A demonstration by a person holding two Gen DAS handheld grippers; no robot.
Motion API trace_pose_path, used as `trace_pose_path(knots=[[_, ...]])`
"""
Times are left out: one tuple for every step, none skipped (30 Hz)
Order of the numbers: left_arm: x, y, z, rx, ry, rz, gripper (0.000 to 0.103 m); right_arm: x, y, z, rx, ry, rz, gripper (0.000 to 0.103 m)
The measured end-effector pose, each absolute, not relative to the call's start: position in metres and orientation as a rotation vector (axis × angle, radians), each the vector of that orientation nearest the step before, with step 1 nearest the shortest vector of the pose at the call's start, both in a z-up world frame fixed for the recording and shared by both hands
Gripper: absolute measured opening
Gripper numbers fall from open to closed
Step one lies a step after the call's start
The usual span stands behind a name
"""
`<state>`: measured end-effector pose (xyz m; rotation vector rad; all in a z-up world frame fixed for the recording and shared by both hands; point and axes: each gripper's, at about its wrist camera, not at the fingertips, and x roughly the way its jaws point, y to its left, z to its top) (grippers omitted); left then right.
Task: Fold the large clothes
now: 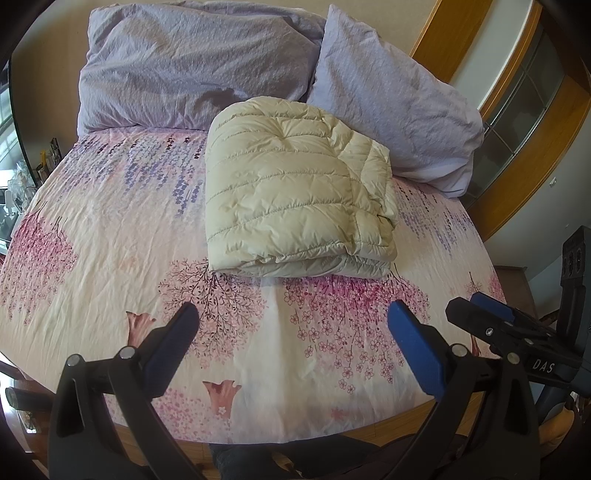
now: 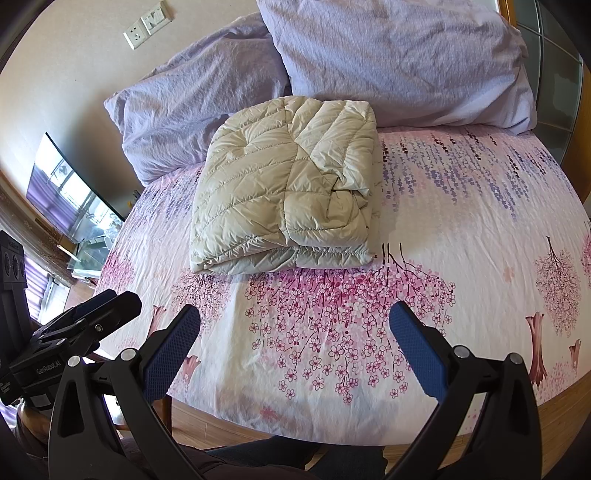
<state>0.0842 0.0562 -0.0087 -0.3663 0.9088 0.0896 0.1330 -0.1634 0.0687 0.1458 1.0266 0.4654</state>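
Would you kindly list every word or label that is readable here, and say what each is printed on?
"DAS": white letters on the right tool, seen from the left wrist.
"GenRoboT.AI", roughly: small print on the left tool, seen from the right wrist.
Wall socket: no readable markings.

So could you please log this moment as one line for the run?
jacket: folded, on bed, near pillows | left tongs: open, empty | right tongs: open, empty

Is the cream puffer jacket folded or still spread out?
Folded: the cream puffer jacket lies as a compact stacked bundle on the floral bedsheet, layered edges visible.
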Motion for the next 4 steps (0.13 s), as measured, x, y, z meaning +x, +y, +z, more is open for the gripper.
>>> trace_pose_path(knots=[[0.0849,0.0557,-0.0084,-0.367,0.908,0.090,0.101,0.1332,-0.1633,0.0685,0.146,1.027,0.465,0.102],[0.0850,0.0555,-0.0084,-0.367,0.908,0.090,0.101,0.1334,-0.1637,0.0687,0.146,1.027,0.466,0.102],[0.0848,0.0557,-0.0086,-0.367,0.909,0.090,0.101,0.1334,-0.1637,0.0686,0.146,1.028,0.466,0.102],[0.0851,0.0555,-0.0084,-0.367,0.909,0.091,0.101,0.1335,-0.1639,0.0687,0.146,1.028,0.466,0.102]])
